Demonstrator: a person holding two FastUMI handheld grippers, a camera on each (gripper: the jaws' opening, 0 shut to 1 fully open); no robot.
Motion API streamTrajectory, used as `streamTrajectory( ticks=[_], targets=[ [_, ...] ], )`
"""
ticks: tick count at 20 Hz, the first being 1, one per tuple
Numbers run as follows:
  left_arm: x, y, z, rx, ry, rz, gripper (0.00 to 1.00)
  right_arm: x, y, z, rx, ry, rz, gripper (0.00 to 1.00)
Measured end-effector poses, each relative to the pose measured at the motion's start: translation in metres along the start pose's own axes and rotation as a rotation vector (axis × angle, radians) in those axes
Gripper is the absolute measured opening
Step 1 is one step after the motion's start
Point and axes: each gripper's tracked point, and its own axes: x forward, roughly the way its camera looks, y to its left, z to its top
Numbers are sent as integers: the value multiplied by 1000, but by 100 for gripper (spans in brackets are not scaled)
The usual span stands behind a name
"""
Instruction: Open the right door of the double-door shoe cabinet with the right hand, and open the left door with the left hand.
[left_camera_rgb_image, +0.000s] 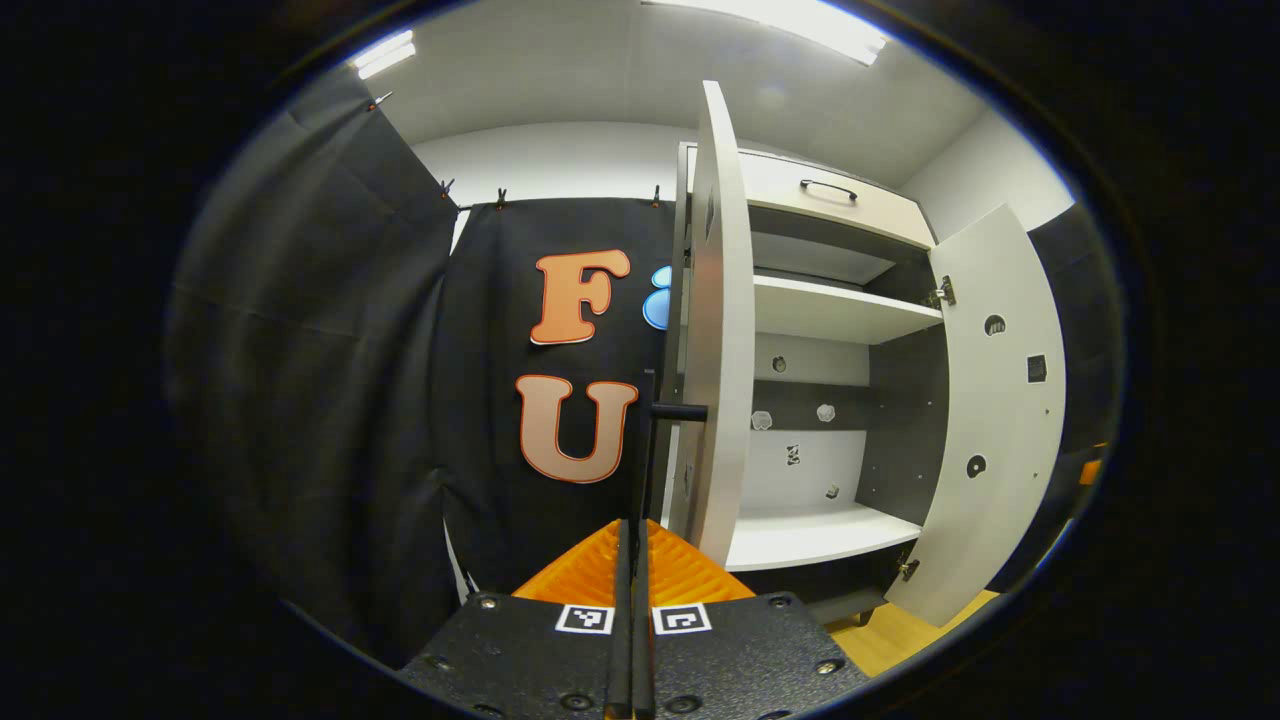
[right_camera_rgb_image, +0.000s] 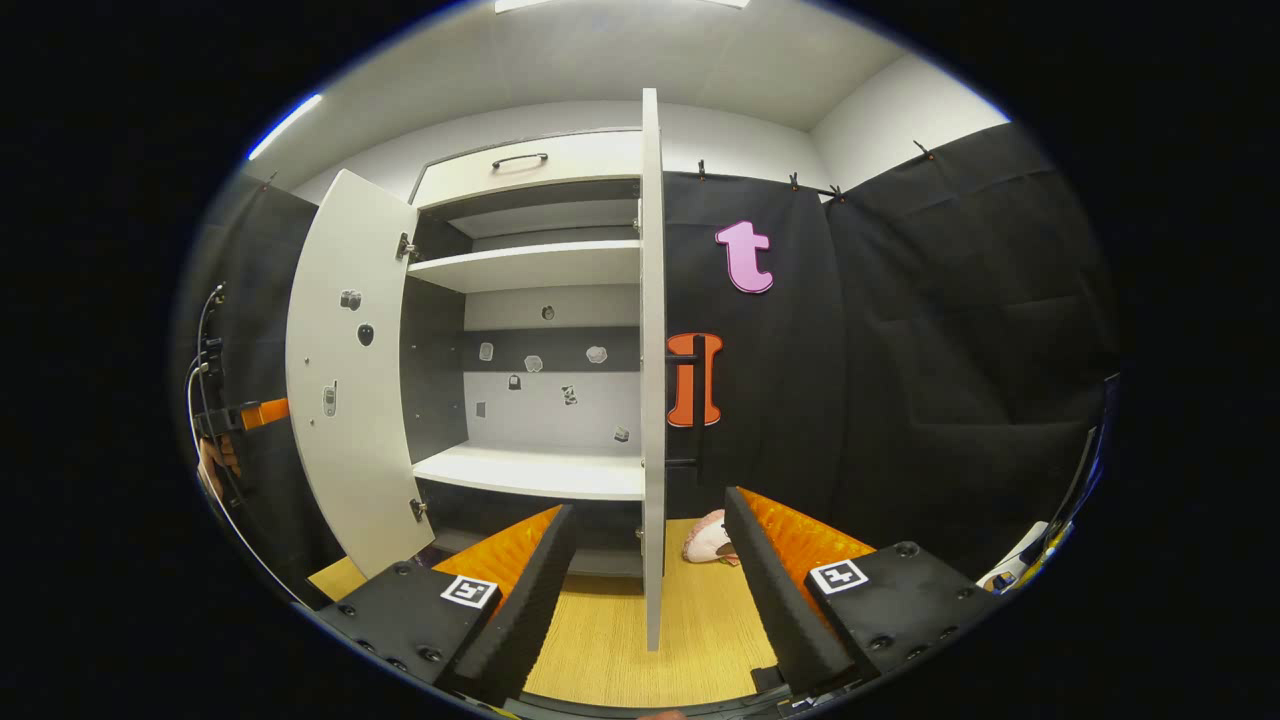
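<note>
orange ribbed fingers of the left gripper are pressed together around the thin black bar handle of the tall white left door, which stands swung out just ahead. right gripper gapes wide, holding nothing, either side of the white right door edge.

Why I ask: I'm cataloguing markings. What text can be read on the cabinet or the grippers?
Small stickers on the white double-door shoe cabinet's back panel: too small to read.
Black-and-white square markers on left gripper and right gripper: patterns, no words.
So none readable on either.
</note>
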Motion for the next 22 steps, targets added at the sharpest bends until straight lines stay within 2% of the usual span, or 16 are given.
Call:
streamTrajectory(
  ticks=[5,6,10,14,16,17,18,19,20,21,22],
  targets=[
    [-52,-18,12,-44,16,43,0,2,4,1,-10,3,24,88],
    [-61,-26,10,-61,36,46,0,2,6,2,-7,-1,33,98],
    [-83,-74,27,-70,8,4,0,4,10,5,-9,-17,51,98],
    [-83,-119,34,-82,-15,-32,0,7,19,11,22,-39,66,100],
    [-82,-141,33,-133,-15,-79,7,7,21,12,29,-45,71,98],
    [-78,-148,31,-150,-8,-94,23,7,21,12,29,-47,73,98],
    [-81,-151,31,-156,-10,-94,22,6,21,13,27,-49,76,98],
    [-79,-151,31,-146,-18,-91,42,6,21,13,22,-51,78,98],
    [-77,-150,30,-121,-27,-76,49,7,21,13,16,-51,78,98],
    [-75,-148,29,-90,-31,-61,71,7,21,13,10,-52,78,98],
    [-75,-145,28,-65,-34,-39,75,8,19,14,4,-55,77,98]
  ],
)
